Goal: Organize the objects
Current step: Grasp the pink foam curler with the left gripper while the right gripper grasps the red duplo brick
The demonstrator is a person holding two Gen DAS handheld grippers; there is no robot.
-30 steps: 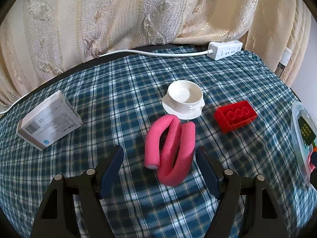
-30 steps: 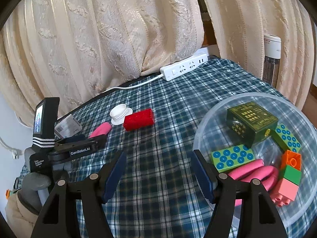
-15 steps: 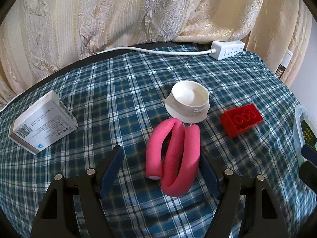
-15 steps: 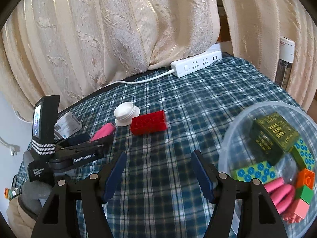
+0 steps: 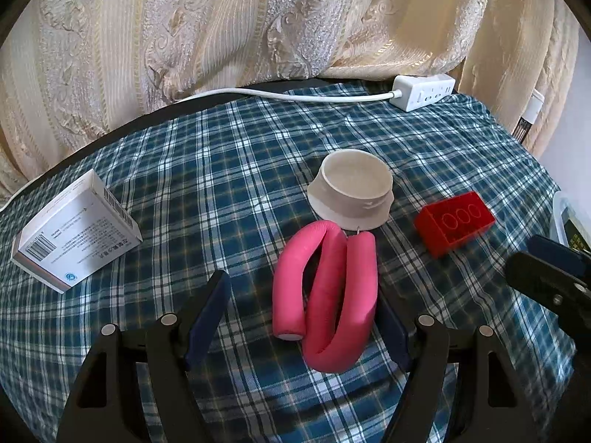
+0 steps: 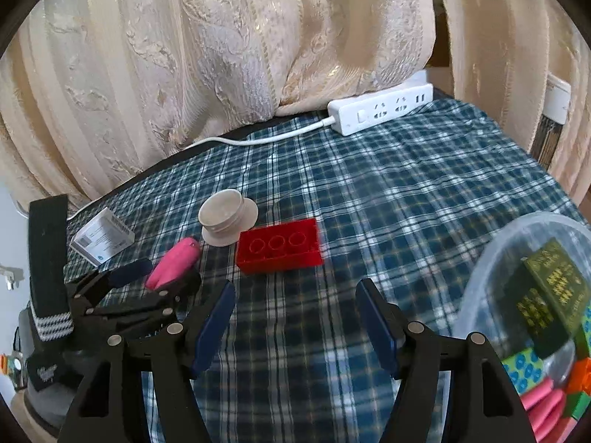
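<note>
On the left, my left claw (image 5: 301,310) hung over the plaid-covered worktop (image 5: 221,170) with the pink foam roller (image 5: 327,295) lying between its jaws, which stood about half open; I saw a clear gap on the left jaw's side, the right pad was hidden behind the foam, and nothing was gripped yet. The roller was a soft pink tube folded on itself, its long axis running away from me, in line with the fingers, so I judged a plain squeeze across it would take it. Just beyond it sat a white cap (image 5: 351,188), and to the right a red brick (image 6: 279,247) with its hollow underside up. My right claw (image 6: 295,319) was open and empty, the brick lying ahead and slightly left of it, long side across the jaws. Far right stood the clear bin (image 6: 476,288), already holding blocks.
</note>
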